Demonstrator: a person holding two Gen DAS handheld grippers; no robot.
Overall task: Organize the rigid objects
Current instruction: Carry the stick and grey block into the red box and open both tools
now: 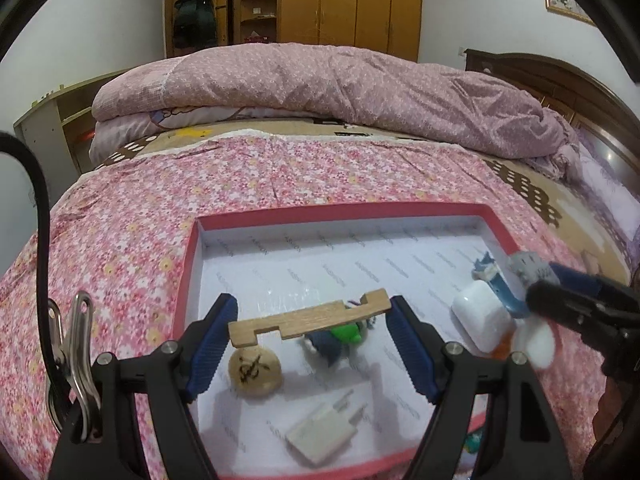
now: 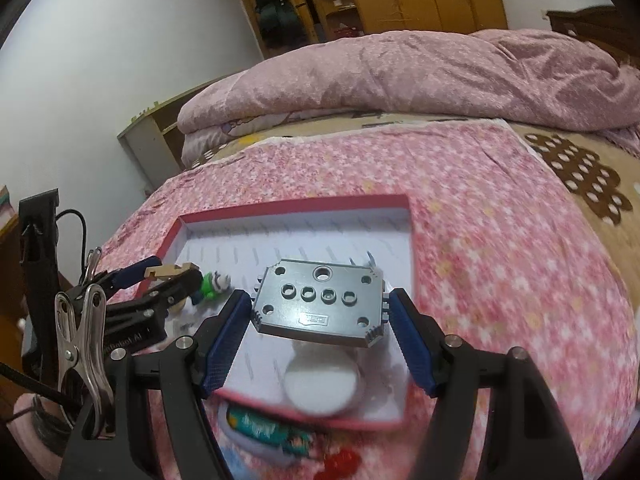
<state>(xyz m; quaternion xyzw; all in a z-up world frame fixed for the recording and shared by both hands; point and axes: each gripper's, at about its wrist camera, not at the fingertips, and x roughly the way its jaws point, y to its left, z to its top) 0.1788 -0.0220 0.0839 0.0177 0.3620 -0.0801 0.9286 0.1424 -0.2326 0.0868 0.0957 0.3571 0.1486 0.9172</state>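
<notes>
1. Left gripper clamps a wooden piece above the tray's near-left part.
2. Right gripper clamps a grey plate above the tray's near-right part.
3. The tray's far half is bare.
4. The tray lies on a floral sheet; the quilt is beyond.

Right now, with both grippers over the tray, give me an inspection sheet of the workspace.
Surface: pink floral sheet on a bed.
Job's things: red-rimmed tray holds a white charger, round wooden token, white case and small toy figure.
Clutter: patterned item outside the tray's near edge.
Grippers: left gripper shut on wooden piece; right gripper shut on grey studded plate.
Cables: black cable at left.
Surroundings: folded pink quilt, wooden wardrobe, headboard.
</notes>
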